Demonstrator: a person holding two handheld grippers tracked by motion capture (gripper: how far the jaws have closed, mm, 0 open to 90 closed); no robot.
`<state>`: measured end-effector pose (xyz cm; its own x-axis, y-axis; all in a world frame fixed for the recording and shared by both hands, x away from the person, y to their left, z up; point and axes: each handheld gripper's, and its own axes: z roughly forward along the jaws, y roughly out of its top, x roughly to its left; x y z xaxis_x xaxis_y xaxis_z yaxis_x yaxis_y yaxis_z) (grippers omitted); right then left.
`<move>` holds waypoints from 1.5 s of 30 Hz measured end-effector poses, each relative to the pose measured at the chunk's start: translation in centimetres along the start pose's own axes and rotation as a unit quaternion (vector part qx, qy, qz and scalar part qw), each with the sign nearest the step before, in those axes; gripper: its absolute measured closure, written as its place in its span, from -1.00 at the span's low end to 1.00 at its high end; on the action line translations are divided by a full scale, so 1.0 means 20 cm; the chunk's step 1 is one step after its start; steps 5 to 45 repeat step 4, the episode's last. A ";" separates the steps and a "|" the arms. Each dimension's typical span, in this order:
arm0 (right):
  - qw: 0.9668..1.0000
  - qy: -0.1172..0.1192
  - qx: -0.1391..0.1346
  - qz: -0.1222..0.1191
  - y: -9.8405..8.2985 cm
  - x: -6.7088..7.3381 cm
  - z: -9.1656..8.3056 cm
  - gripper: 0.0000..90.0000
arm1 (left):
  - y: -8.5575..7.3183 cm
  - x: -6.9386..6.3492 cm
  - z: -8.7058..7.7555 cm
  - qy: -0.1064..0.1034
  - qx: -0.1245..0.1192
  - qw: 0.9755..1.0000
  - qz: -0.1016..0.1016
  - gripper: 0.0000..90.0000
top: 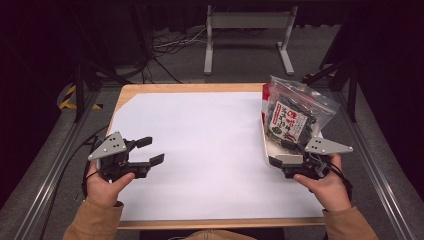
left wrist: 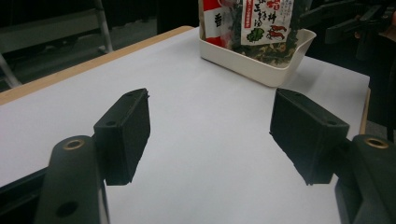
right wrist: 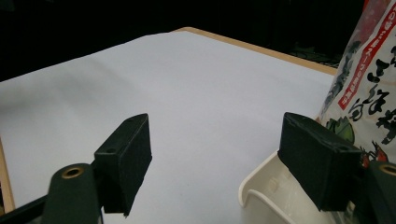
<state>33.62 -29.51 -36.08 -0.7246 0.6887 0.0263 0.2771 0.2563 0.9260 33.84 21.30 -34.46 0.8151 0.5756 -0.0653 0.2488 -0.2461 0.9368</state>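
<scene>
A white tray [top: 265, 145] stands at the table's right side and holds a clear bag of dark dried seaweed [top: 292, 114] with a red and white label, upright, and a red and white packet behind it. My right gripper [top: 280, 153] is open at the tray's near left corner; in the right gripper view [right wrist: 215, 158] one jaw hangs over the tray rim [right wrist: 254, 189] and the bag [right wrist: 369, 88] rises just beyond. My left gripper [top: 151, 150] is open above bare white paper at the left, far from the tray [left wrist: 261, 67] and its bag [left wrist: 268, 23].
A white sheet [top: 200, 145] covers most of the wooden table [top: 150, 88]. The person's hands and tan sleeves come in at the near edge. A metal stand [top: 247, 35] and cables lie on the floor beyond the table. The right hand's gripper [left wrist: 355, 25] shows behind the tray.
</scene>
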 end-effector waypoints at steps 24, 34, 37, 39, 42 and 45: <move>1.000 0.007 0.011 0.012 0.01 0.00 -0.01 -0.38 | 0.00 0.00 0.00 -0.001 0.002 1.000 0.001 -0.34; 1.000 0.007 0.011 0.012 0.01 0.00 -0.01 -0.38 | 0.00 0.00 0.00 -0.001 0.002 1.000 0.001 -0.34; 1.000 0.007 0.011 0.012 0.01 0.00 -0.01 -0.38 | 0.00 0.00 0.00 -0.001 0.002 1.000 0.001 -0.34; 1.000 0.007 0.011 0.012 0.01 0.00 -0.01 -0.38 | 0.00 0.00 0.00 -0.001 0.002 1.000 0.001 -0.34; 1.000 0.007 0.011 0.012 0.01 0.00 -0.01 -0.38 | 0.00 0.00 0.00 -0.001 0.002 1.000 0.001 -0.34; 1.000 0.007 0.011 0.012 0.01 0.00 -0.01 -0.38 | 0.00 0.00 0.00 -0.001 0.002 1.000 0.001 -0.34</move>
